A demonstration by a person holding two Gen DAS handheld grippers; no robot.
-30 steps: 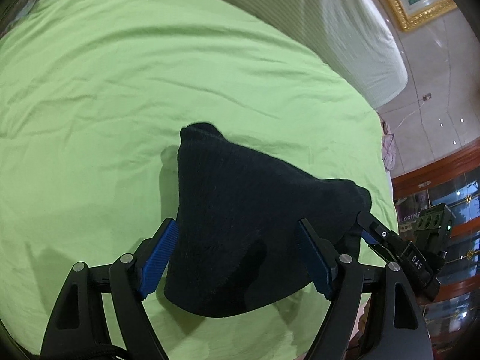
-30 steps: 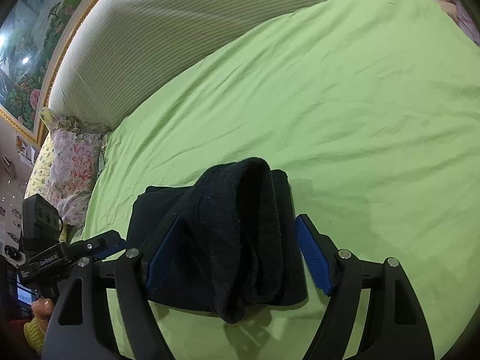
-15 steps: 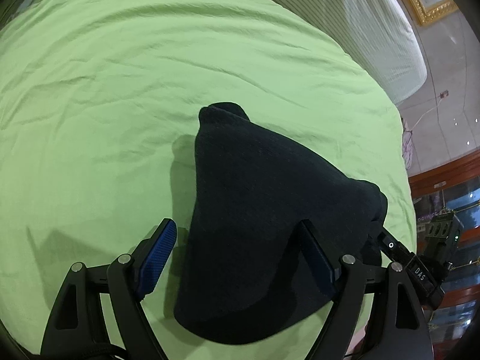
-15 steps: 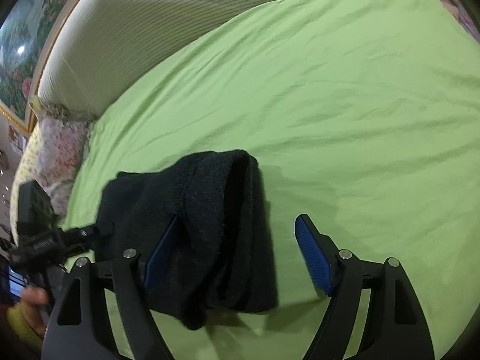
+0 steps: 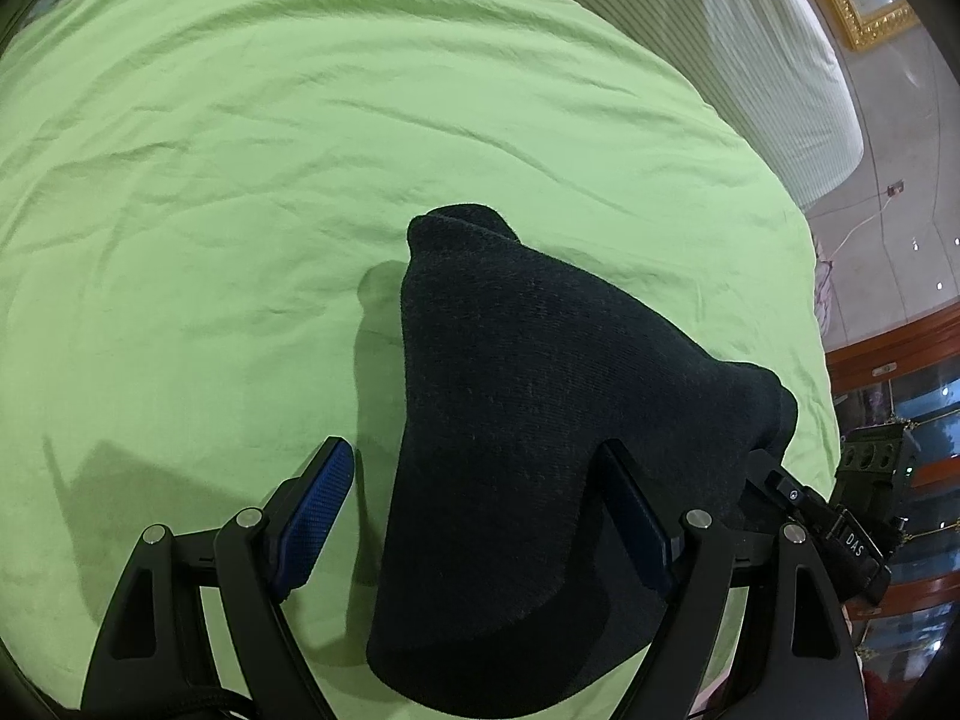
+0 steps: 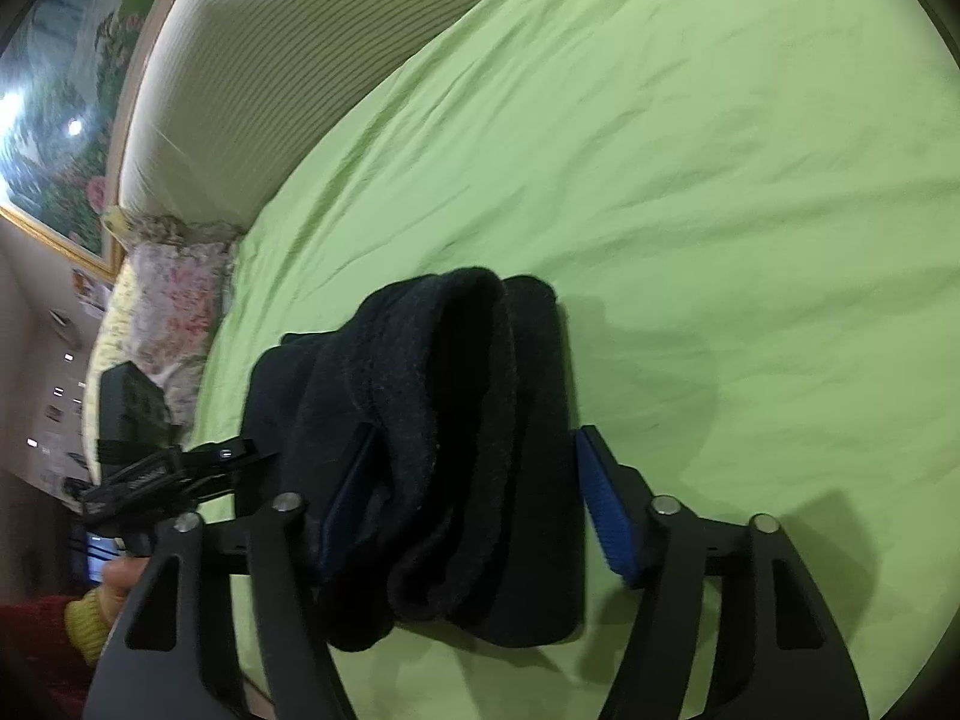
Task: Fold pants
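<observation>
The black pants lie folded into a thick bundle on the green bed sheet. My left gripper is open; the bundle lies between its blue pads and covers part of the right one. In the right wrist view the stacked folded layers show edge-on. My right gripper is open and straddles the bundle, with the left pad partly hidden by cloth. Each gripper shows in the other's view, the right one and the left one.
A striped white headboard cushion runs along the far edge of the bed. A floral pillow lies at the bed's left side. The bed edge, tiled floor and wooden cabinet are on the right. A framed painting hangs on the wall.
The left gripper has drawn back and left, so the bundle sits farther right between its pads. The right gripper has shifted so the bundle sits centred between its fingers.
</observation>
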